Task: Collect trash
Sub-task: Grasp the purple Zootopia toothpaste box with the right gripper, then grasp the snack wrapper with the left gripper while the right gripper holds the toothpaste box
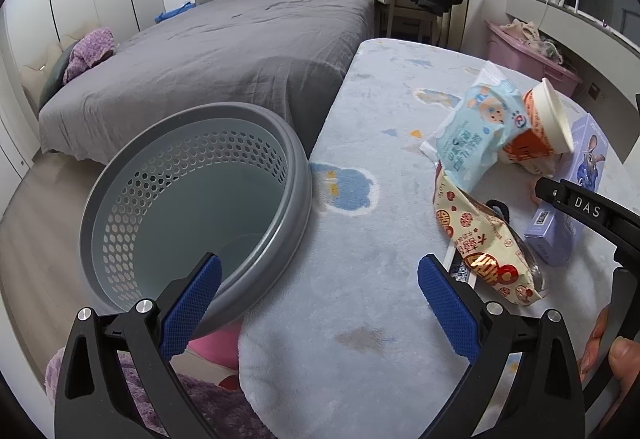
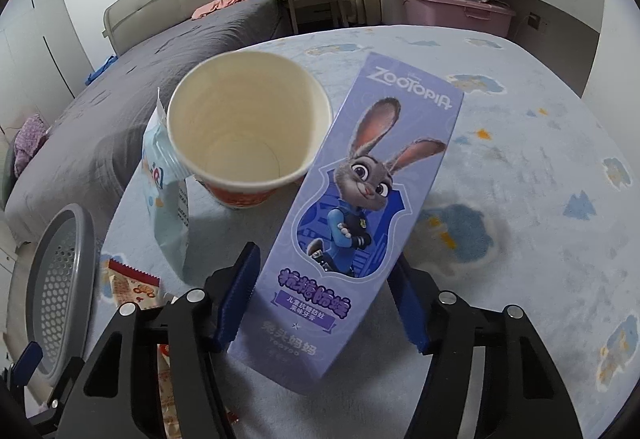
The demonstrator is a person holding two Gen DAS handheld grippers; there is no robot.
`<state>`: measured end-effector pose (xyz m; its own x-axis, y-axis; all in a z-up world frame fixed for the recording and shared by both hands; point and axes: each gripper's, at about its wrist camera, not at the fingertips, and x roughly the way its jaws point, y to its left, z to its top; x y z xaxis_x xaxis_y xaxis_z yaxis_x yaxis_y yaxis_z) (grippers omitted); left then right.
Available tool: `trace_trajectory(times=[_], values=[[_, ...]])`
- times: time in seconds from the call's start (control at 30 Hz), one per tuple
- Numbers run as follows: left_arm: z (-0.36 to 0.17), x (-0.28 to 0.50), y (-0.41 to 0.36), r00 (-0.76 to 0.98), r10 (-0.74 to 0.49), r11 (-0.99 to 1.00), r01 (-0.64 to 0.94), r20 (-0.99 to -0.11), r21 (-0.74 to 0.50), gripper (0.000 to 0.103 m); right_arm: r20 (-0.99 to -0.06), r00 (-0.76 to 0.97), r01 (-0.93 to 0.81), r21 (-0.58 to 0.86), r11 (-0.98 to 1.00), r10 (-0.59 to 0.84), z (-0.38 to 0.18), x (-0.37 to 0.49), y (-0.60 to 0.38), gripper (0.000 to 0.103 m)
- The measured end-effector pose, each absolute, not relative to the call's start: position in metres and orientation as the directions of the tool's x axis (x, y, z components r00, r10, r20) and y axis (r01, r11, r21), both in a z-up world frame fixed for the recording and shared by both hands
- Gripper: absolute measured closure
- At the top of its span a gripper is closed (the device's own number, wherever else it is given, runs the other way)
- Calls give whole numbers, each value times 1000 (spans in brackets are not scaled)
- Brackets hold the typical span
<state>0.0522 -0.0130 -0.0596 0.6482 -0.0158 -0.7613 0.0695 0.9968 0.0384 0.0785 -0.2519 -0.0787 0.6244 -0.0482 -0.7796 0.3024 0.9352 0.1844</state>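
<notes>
1. we hold our left gripper (image 1: 318, 303) with its blue-padded fingers (image 1: 192, 307) spread wide, nothing between them, above the pale blue blanket-covered table (image 1: 360, 239).
2. the grey perforated wastebasket (image 1: 192, 199) sits at the table's left edge, tilted toward us, and our left finger hangs over its rim.
3. our right gripper (image 2: 320, 299) has its fingers on either side of the purple zootopia toothpaste box (image 2: 360, 199), the left pad against the box's edge (the right pad is partly hidden behind the box, so we cannot tell whether it is touching).
4. just left of the box an orange-and-white paper cup (image 2: 248, 127) lies tipped with its mouth toward the right camera, its inside bare.
5. a light blue wipes packet (image 1: 476, 135) leans against the cup's left side.
6. nearer us, a cream snack wrapper with red print (image 1: 484, 247) lies flat on the table, close to the left gripper's right finger.
7. a grey-sheeted bed (image 1: 224, 51) stands behind the wastebasket.
</notes>
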Motion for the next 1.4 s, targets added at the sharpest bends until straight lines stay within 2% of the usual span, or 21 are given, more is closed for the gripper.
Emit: trace_trajectory(times=[0.13,0.53,0.77,1.07,1.17,1.4], values=[[-55,46,-16,649,-33,996,83,-760,28,6,-770,637,282,183,942,-41,-72,67,-253,51],[-44,29,-40,649,-92,989,148,-755,7,6,-784,620,238,151,960,-30,-66,11,-270,60],[-49,30,-54,631,-89,989,145,-770,4,6,-818,575,187,126,974,-5,-83,-11,-270,60],[-54,29,-72,634,-54,987,149,-771,53,6,-816,578,183,133,974,2,-91,-12,-272,60],[-54,29,-75,634,-50,987,150,-772,59,6,-812,584,193,148,970,7,-92,-11,-275,54],[-57,29,-77,627,-52,986,154,-777,58,6,-814,580,201,133,971,-9,-100,-8,-271,54]])
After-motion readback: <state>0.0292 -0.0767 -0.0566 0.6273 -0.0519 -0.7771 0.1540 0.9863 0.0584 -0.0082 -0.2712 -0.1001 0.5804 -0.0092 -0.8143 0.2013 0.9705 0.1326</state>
